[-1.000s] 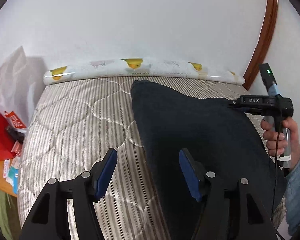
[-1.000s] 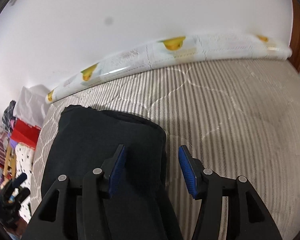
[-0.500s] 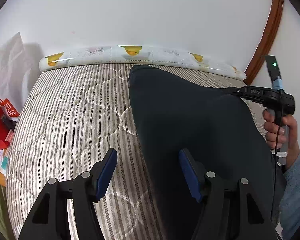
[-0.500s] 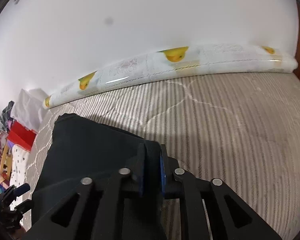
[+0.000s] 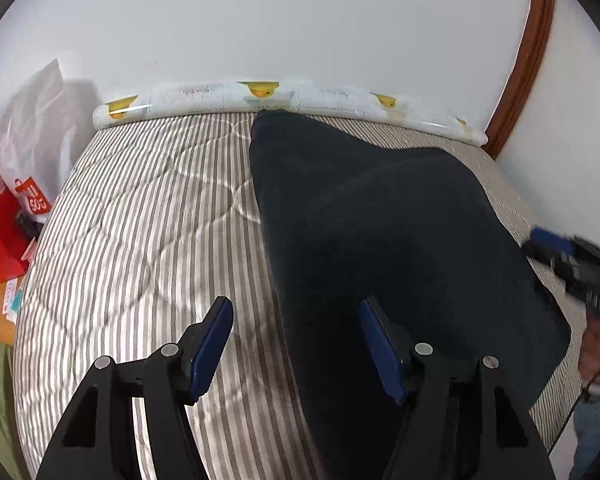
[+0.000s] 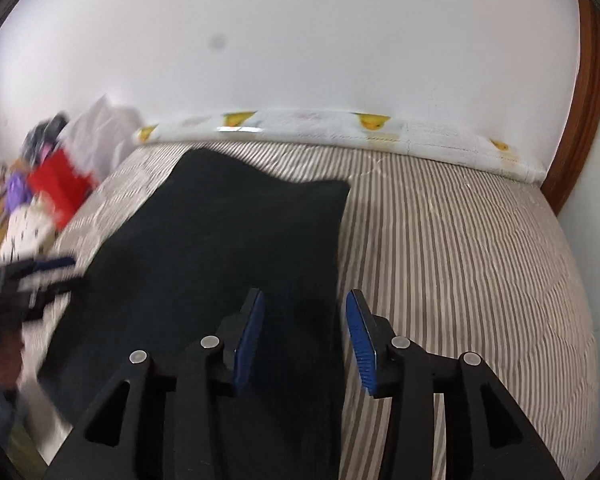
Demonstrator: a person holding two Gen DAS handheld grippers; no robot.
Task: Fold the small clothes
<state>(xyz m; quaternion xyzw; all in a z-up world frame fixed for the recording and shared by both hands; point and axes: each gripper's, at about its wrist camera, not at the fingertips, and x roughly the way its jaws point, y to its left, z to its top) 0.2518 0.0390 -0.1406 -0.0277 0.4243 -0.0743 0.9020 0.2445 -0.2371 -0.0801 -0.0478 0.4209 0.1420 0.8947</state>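
The dark garment lies flat on the striped quilted bed, a soft, matte, near-black piece with no print that I can make out. From my left view it fills the bed from the centre toward 3 o'clock, its narrow rounded end reaching up at 12 o'clock until it just meets the duck-patterned roll along the wall. A fold layer lies over it, with a raised edge running across the upper half. From my right view the garment runs from 6 toward 11 o'clock, its right edge straight and its top corner squared.
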